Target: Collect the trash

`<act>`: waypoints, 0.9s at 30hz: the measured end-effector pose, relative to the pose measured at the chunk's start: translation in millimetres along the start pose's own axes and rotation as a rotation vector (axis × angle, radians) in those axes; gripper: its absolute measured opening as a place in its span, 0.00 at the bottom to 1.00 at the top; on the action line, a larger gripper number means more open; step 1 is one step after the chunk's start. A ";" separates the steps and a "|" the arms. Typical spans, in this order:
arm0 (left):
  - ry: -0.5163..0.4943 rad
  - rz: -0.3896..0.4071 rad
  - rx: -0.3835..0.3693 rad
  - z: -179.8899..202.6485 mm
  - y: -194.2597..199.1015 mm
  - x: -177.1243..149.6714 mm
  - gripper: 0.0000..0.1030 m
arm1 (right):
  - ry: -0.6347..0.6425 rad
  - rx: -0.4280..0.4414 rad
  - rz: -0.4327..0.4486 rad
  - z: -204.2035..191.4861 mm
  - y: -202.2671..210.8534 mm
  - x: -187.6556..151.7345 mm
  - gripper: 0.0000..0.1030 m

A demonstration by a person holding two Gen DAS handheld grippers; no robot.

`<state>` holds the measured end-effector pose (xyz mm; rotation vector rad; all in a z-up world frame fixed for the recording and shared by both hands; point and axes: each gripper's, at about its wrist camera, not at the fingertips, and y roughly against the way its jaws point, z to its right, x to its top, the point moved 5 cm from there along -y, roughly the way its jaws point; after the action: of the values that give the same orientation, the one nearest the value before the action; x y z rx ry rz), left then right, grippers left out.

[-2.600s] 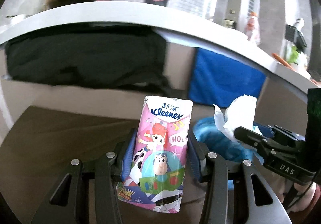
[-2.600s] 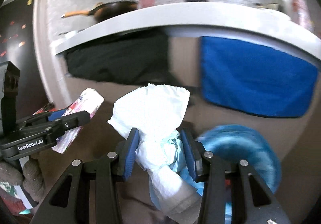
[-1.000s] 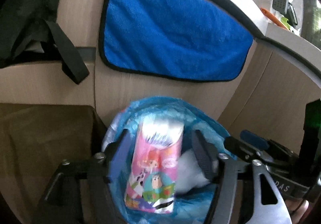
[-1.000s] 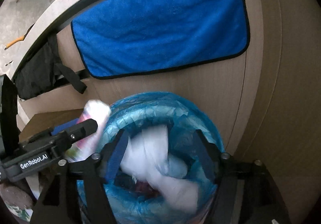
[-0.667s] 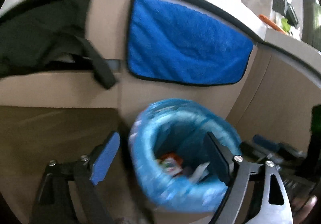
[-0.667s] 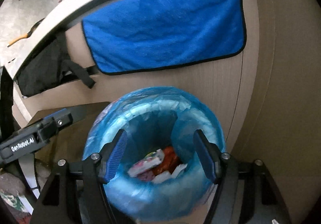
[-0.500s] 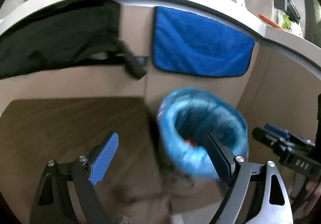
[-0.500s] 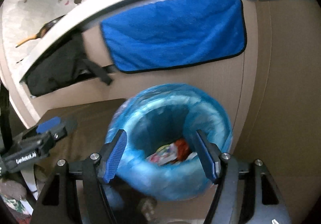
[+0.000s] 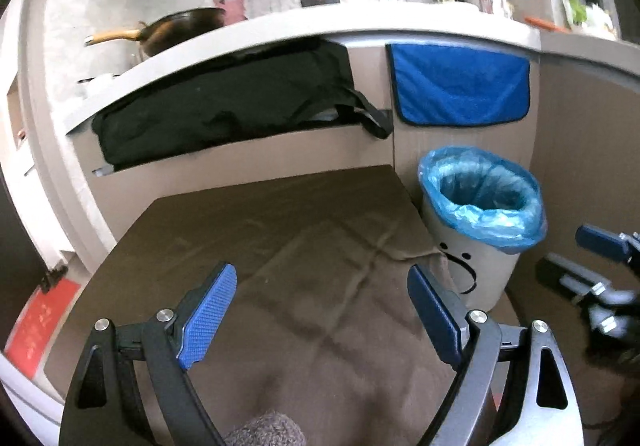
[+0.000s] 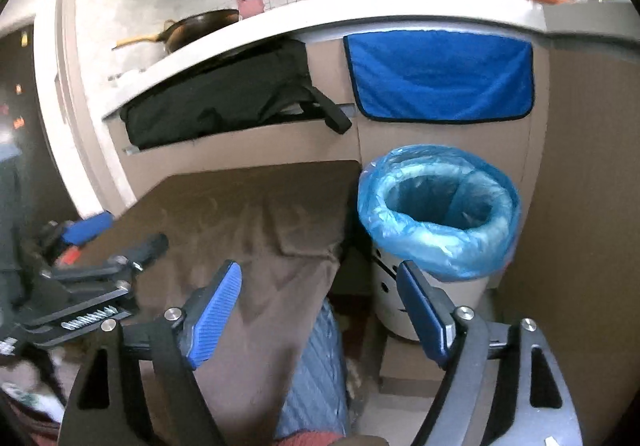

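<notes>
The tissue pack and wad have been dropped into the bin (image 9: 482,206), from which the left gripper (image 9: 322,320), wide open and empty, and the right gripper (image 10: 318,312), empty with jaws opening, have been drawn back, so no trash is seen left on the table (image 9: 280,230) beside it.

Crinkled glossy plastic bin liner (image 9: 486,206); matt brown tablecloth (image 9: 280,246); fuzzy blue towel (image 10: 440,74).

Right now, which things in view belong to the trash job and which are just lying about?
Job:
trash bin
blue liner
left gripper, empty
right gripper, opening, empty

Lying about:
blue towel
black bag
wok
brown tablecloth
</notes>
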<state>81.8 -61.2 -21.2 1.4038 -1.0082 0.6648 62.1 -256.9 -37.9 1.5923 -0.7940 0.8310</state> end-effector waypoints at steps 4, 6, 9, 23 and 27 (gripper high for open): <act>0.043 0.052 0.033 -11.7 21.9 -2.3 0.85 | 0.021 -0.032 0.007 -15.1 7.0 -12.0 0.75; 0.052 0.055 0.050 -15.0 27.7 -4.1 0.85 | 0.002 -0.011 0.007 -17.1 9.1 -13.3 0.75; 0.055 0.045 0.055 -18.3 32.8 -9.7 0.85 | -0.001 -0.013 0.012 -20.0 10.9 -12.7 0.75; 0.103 0.067 0.080 -30.4 44.4 -16.0 0.85 | 0.019 -0.029 0.048 -28.8 21.9 -17.0 0.75; 0.106 0.072 0.079 -29.1 46.0 -15.8 0.85 | 0.026 -0.040 0.067 -31.0 25.4 -17.1 0.75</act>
<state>39.6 -25.2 -9.6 1.3904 -0.9606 0.8312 28.6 -229.3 -35.2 1.5239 -0.8444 0.8774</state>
